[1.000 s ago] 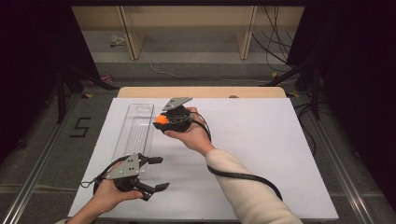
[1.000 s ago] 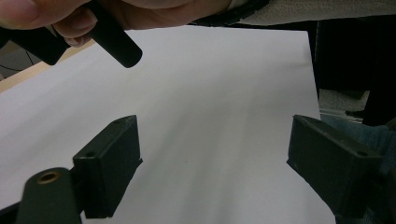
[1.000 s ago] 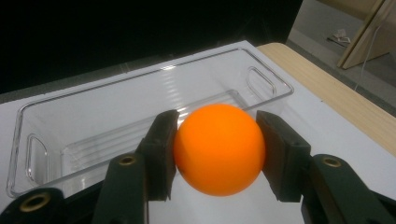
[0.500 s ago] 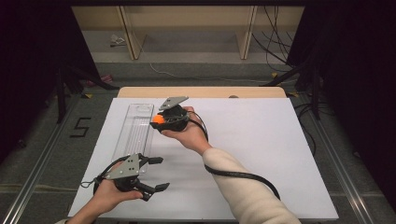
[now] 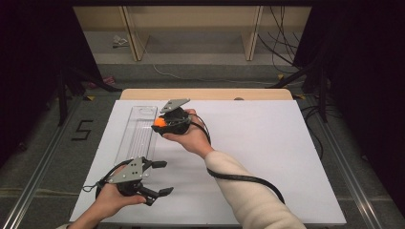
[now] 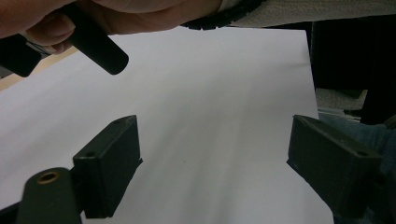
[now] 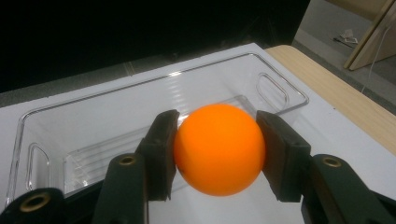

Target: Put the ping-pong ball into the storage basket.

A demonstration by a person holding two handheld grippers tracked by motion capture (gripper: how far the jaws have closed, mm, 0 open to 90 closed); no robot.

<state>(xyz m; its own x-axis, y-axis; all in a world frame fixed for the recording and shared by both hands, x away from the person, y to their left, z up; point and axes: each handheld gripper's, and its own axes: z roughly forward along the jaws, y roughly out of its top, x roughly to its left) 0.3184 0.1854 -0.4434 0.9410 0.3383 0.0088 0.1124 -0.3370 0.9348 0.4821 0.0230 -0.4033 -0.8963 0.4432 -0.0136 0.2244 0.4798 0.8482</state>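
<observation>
The jaws of the right gripper [image 7: 217,154] are pinched on an orange ball [image 7: 219,148] held just before the clear tray [image 7: 140,100], the left gripper [image 6: 212,172] being spread and empty; if released short, the ball could be bounced off the rim onto the table [image 5: 267,143].

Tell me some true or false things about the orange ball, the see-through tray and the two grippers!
1. The right gripper squeezes the round orange ball between its jaws. True.
2. The orange ball lies inside the long clear plastic tray. False: it is held in the jaws, with the tray beyond it.
3. The left gripper is open with nothing between its jaws. True.
4. The clear tray rests on bare wood. False: it rests on the white table sheet.
</observation>
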